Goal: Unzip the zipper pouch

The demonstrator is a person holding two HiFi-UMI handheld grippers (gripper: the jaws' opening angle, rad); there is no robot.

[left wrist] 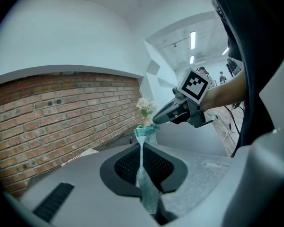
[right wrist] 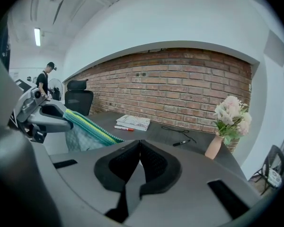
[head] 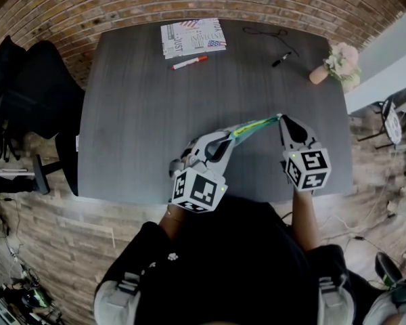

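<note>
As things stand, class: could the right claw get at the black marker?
Probably not yet. The table between is bare, but the right claw is shut on the pouch, held taut with the left claw. The black marker lies well beyond.

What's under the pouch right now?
Bare table shows around the pouch, which is stretched between the left gripper and right gripper. The strip directly beneath is hidden by the pouch.
</note>
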